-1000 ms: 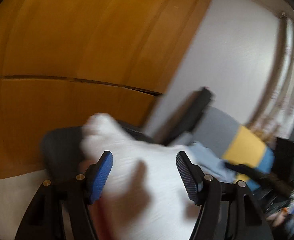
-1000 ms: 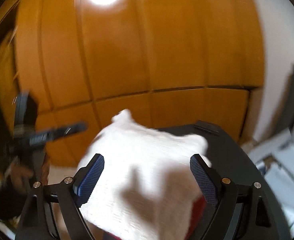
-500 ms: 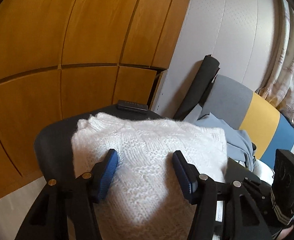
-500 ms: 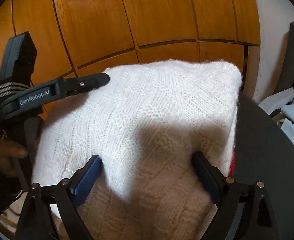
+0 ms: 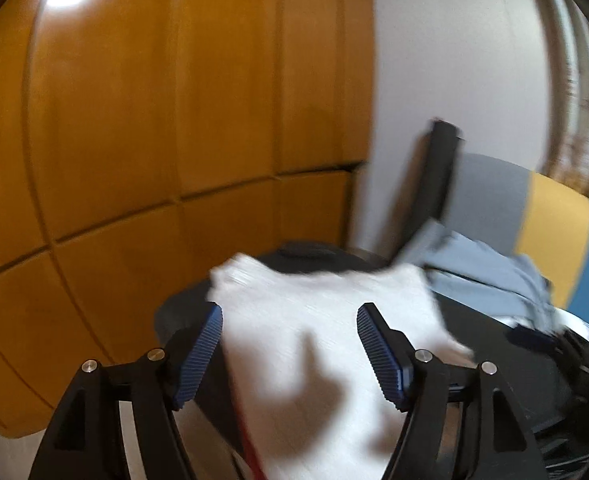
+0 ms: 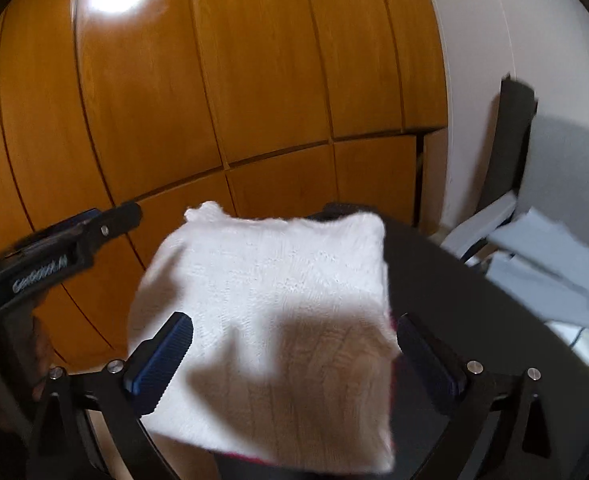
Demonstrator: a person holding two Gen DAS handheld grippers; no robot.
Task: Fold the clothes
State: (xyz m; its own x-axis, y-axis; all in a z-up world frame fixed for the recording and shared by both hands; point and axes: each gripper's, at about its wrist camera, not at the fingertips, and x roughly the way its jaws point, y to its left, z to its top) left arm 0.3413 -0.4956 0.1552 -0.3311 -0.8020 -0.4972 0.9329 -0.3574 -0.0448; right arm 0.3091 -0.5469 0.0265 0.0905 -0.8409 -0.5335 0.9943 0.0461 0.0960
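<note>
While the white knit sweater (image 6: 266, 304) lies as a folded square on the round black tabletop (image 6: 474, 300), both tools, left (image 5: 290, 354) and right (image 6: 294, 356), hang released; its 6 o'clock edge overhangs, so a nudge might slide it off.

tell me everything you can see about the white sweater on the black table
The white sweater is a thick knit with a faint ribbed pattern, folded into a rough square. It lies flat on the round black table, in front of the wooden cupboard doors. A thin red edge peeks out along its right side and underneath. Both open grippers frame it without pinching it. The left wrist view blurs it.
</note>
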